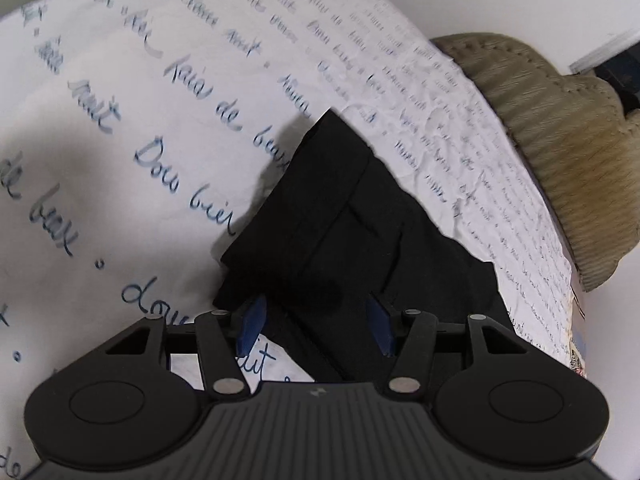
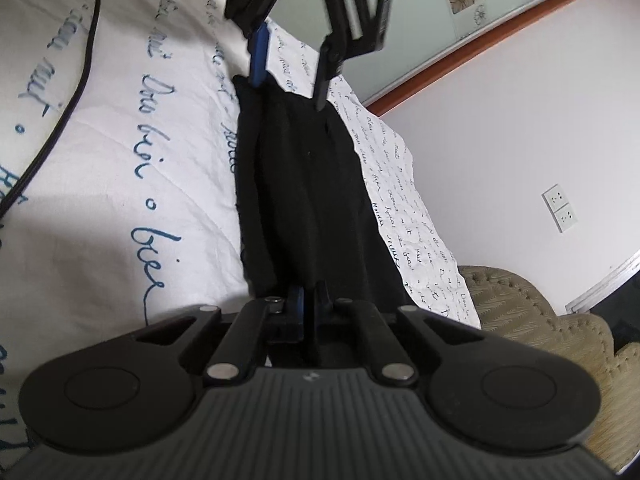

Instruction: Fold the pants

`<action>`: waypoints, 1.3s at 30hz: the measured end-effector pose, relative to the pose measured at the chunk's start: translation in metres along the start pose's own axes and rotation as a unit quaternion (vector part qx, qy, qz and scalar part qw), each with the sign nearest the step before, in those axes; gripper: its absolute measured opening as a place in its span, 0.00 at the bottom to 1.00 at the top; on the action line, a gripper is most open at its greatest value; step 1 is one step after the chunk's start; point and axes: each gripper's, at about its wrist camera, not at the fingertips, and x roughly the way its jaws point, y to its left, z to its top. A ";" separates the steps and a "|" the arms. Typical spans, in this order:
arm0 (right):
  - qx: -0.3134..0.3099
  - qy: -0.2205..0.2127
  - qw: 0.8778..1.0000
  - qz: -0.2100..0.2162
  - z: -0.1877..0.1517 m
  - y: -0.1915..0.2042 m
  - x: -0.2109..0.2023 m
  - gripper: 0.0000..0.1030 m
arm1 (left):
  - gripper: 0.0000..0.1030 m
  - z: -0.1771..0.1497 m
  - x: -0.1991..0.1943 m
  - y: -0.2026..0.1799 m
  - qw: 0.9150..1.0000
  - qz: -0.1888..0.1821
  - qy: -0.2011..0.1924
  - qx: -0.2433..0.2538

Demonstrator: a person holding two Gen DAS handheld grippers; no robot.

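I see black pants (image 1: 352, 216) on white bedding (image 1: 120, 128) w/ blue script print. Grippers black, blue pads (image 1: 251, 320). Sofa (image 1: 560, 140) olive-tan, ribbed. Wall (image 2: 500, 152) pale pink, orange-brown trim (image 2: 480, 36).

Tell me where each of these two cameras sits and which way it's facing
Left wrist: rides the left gripper, angled down at the black pants on the script-printed bedsheet; its own open fingers straddle the cloth.
Right wrist: rides the right gripper, looking along the pants toward the left gripper at the far end; its own fingers are shut on the near edge.
Shared: pants, bedsheet, beige cushion, left gripper.
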 end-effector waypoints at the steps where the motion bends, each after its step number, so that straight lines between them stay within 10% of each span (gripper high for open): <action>1: 0.003 0.000 1.000 0.002 0.000 -0.001 -0.001 0.03 | 0.53 0.000 0.001 0.001 1.000 0.000 0.000 -0.001; 7: 0.007 -0.005 1.000 0.011 0.000 -0.006 -0.004 0.03 | 0.10 0.001 0.002 0.010 0.999 -0.001 -0.009 -0.033; 21: -0.002 0.004 1.000 0.028 -0.003 0.001 -0.009 0.06 | 0.14 -0.022 -0.008 0.006 0.999 0.030 -0.032 0.026; 25: 0.053 -0.011 0.998 0.044 -0.017 -0.023 -0.038 0.31 | 0.23 -0.031 -0.031 0.005 0.994 0.068 -0.079 0.042; 31: 0.196 0.010 0.980 0.010 -0.092 -0.081 -0.116 0.30 | 0.23 -0.050 -0.052 -0.031 0.958 0.203 -0.170 0.111; 35: 0.272 0.039 0.960 -0.056 -0.151 -0.125 -0.192 0.33 | 0.23 -0.075 -0.030 -0.099 0.948 0.171 -0.144 0.224; 39: 0.339 0.005 0.928 -0.152 -0.184 -0.172 -0.283 0.43 | 0.36 -0.129 -0.001 -0.187 0.906 0.129 -0.134 0.380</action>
